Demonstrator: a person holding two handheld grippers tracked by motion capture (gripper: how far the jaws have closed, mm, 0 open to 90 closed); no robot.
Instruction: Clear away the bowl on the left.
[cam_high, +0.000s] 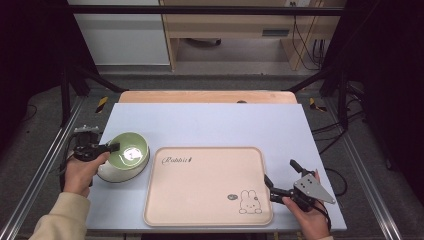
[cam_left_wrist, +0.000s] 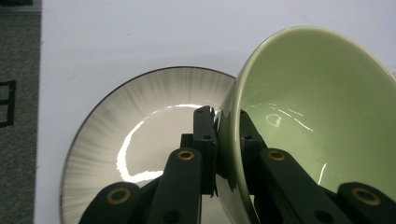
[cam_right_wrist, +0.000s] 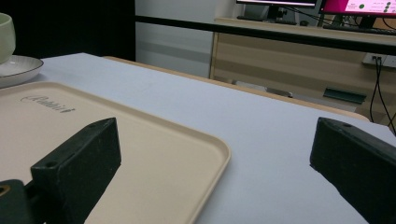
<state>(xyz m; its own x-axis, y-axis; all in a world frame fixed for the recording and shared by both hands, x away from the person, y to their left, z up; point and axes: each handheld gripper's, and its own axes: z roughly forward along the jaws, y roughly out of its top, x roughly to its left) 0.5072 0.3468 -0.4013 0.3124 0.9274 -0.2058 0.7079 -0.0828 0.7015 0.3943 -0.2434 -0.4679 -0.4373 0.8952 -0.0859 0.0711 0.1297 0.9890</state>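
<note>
- High view: left gripper (cam_high: 107, 148) clamps the rim of the glossy green ceramic bowl (cam_high: 131, 150), tilted over a pale plate (cam_high: 116, 175); next it likely carries to the cream rabbit-print plastic tray (cam_high: 207, 187).
- Left gripper view: jaws pinch the bowl's wall above the grey-streaked plate.
- Right gripper view: right gripper (cam_right_wrist: 210, 158) stands wide apart, holding nothing, beside the tray's corner, possibly in the way.

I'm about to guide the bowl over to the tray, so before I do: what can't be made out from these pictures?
- Underside of the green bowl, high view: hidden by the bowl itself, so whether it has cleared the plate is unclear.
- Plate's right part, left gripper view: covered by the tilted bowl and the left gripper.
- Small mark on the tray beside the rabbit, high view: too small to identify.
- Right gripper, right gripper view: jaws cut by the bottom edge.
</note>
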